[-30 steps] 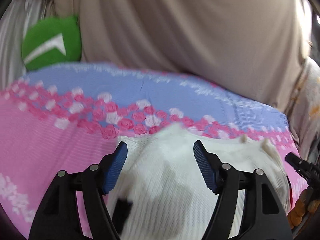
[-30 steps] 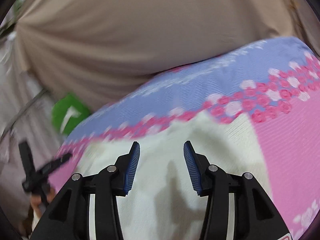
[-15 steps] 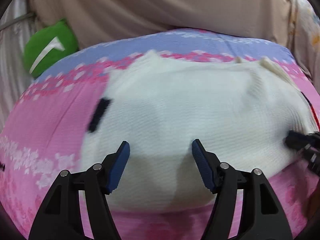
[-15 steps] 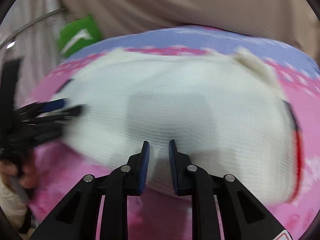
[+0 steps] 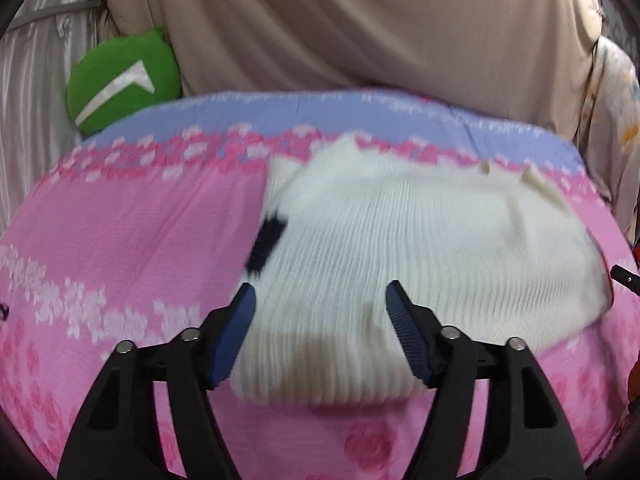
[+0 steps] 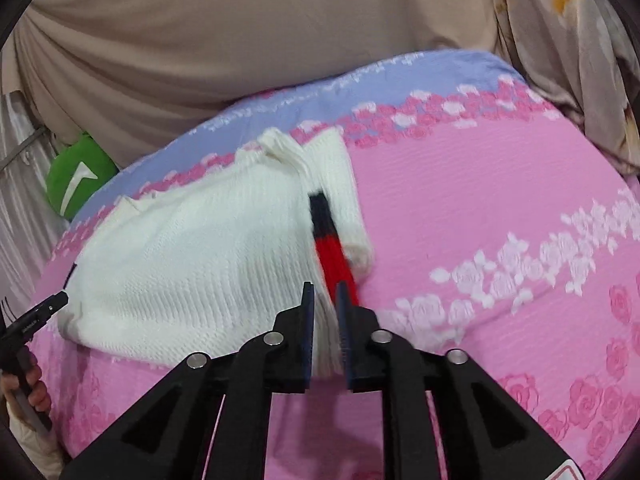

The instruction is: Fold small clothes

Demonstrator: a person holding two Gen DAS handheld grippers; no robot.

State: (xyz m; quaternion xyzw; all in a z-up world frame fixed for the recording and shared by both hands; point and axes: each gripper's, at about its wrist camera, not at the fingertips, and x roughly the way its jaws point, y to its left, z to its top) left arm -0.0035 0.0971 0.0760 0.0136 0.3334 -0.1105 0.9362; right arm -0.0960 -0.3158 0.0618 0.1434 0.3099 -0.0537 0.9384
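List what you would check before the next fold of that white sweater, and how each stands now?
1. Sweater lies on the bed cover: ok.
2. Right gripper pinches the sweater's near edge: ok, the fingers are nearly shut on the knit.
3. Left gripper holds the sweater: not ok, it is wide open over the near edge.
4. Sweater is flat and smooth: cannot tell, the pictures are blurred.
5. Red and black trim is tucked in: not ok, it shows by the right gripper.
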